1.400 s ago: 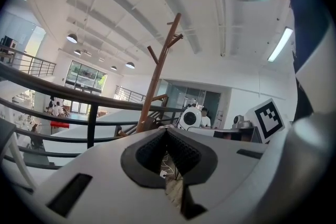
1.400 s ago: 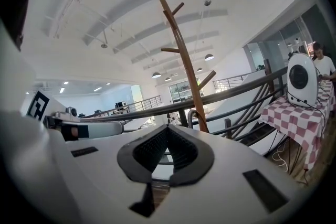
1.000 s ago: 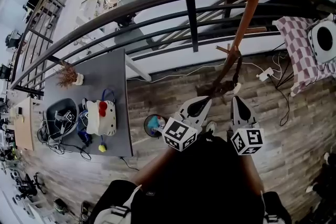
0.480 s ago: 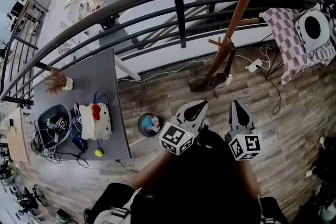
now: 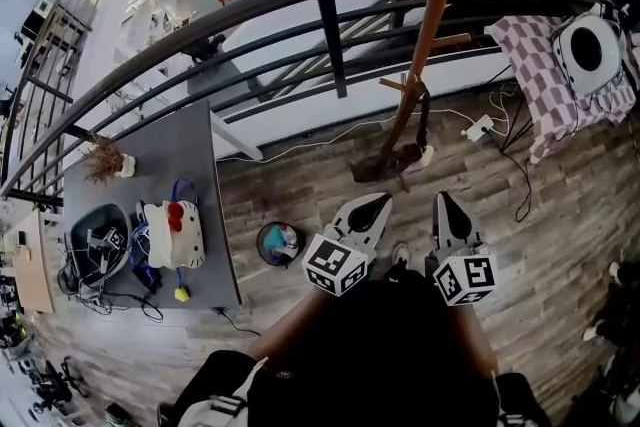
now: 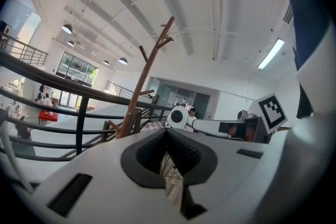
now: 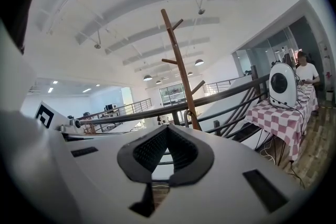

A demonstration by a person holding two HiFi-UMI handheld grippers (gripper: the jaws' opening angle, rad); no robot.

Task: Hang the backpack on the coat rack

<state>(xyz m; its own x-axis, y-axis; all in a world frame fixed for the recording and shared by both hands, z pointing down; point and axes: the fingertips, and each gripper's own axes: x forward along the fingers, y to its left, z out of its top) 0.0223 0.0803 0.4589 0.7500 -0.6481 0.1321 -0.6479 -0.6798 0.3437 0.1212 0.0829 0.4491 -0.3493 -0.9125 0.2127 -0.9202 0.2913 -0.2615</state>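
The backpack (image 5: 172,233), white with a red bow, lies on the grey table (image 5: 190,150) at the left of the head view, far from both grippers. The wooden coat rack (image 5: 425,25) stands by the railing, its base (image 5: 385,160) on the plank floor just ahead of me, with no bag on its pegs. My left gripper (image 5: 372,202) and right gripper (image 5: 441,199) are held side by side close to my body, pointing towards the rack. Both are shut and empty. The rack (image 6: 149,78) shows beyond the left gripper (image 6: 167,132), and the rack (image 7: 180,73) also beyond the right gripper (image 7: 168,128).
A dark curved railing (image 5: 330,25) runs behind the rack. At the right a checked tablecloth (image 5: 540,75) carries a white round-windowed carrier (image 5: 590,55). A small round bin (image 5: 277,241) sits by the table's corner. A black bag (image 5: 100,235), cables and a dried plant (image 5: 105,163) share the table.
The rack, table and backpack have slid left and a little down in the head view as my view turned. Both grippers kept their place and stayed shut.
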